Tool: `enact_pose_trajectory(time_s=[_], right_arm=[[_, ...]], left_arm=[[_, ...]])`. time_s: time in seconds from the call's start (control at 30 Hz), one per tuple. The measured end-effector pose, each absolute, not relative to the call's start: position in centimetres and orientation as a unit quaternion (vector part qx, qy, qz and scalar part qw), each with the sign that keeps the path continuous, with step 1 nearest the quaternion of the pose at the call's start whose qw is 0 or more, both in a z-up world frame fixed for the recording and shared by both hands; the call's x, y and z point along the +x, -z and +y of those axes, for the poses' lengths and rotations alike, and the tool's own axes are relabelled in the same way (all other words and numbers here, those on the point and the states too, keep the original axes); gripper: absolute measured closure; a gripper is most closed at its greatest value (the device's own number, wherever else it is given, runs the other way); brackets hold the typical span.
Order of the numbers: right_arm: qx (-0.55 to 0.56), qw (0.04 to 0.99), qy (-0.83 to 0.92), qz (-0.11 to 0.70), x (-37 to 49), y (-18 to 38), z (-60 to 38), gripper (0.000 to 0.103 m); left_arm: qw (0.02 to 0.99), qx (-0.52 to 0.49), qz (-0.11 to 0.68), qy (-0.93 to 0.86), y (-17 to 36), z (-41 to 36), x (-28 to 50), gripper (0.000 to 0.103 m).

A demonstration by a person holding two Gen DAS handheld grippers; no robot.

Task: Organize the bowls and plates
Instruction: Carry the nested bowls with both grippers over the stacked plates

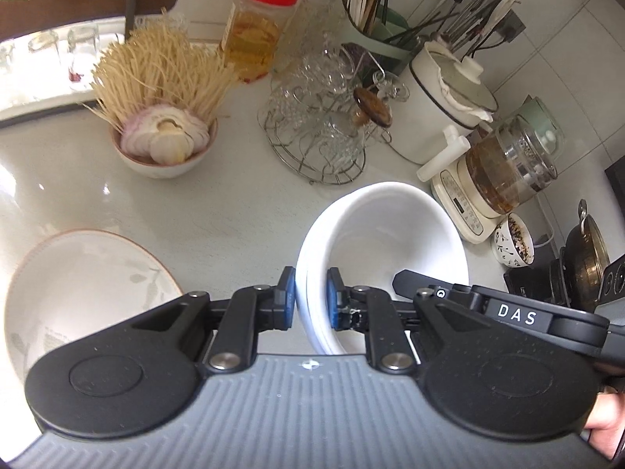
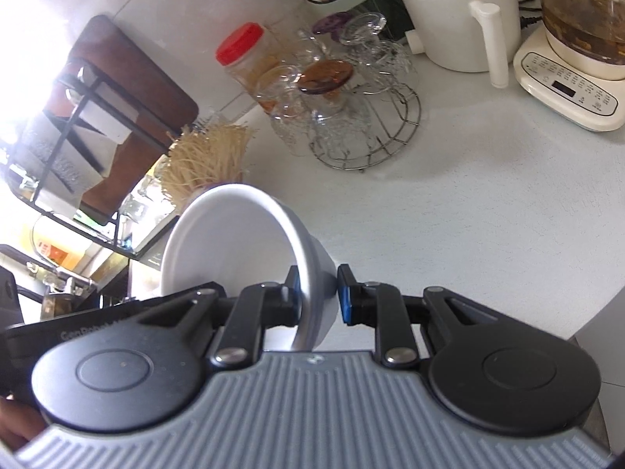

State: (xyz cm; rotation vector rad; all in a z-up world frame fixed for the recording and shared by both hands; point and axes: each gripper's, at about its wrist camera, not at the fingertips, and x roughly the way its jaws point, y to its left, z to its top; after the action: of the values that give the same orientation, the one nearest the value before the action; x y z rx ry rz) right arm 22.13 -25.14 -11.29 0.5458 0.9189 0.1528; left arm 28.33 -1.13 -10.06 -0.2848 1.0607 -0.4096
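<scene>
My pale speckled counter (image 1: 242, 211) runs back to white wall tiles (image 1: 566, 39), with a leaf-patterned plate (image 1: 90, 285) lying at its left. Both my grippers clamp the stacked white bowls (image 1: 375, 242) held above it: the left gripper (image 1: 310, 297) on the near rim, the right gripper (image 2: 318, 293) on the opposite rim. "DAS" (image 1: 516, 314) reads white on my right gripper's black arm.
</scene>
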Motion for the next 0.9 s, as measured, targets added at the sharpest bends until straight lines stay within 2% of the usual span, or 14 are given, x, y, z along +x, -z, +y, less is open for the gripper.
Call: enact_pose_trajectory(time_s=[0.63, 0.9], right_arm=[[0.255, 0.872, -0.110, 0.403, 20.5, 8.6, -15.5, 0.081], [0.241, 0.866, -0.140, 0.414, 21.5, 9.1, -10.8, 0.081]], left_arm=[[0.857, -0.131, 0.469, 0.169, 6.1, 9.2, 25.4, 0.084], [0.859, -0.141, 0.474, 0.134, 6.8, 14.4, 24.5, 0.085]])
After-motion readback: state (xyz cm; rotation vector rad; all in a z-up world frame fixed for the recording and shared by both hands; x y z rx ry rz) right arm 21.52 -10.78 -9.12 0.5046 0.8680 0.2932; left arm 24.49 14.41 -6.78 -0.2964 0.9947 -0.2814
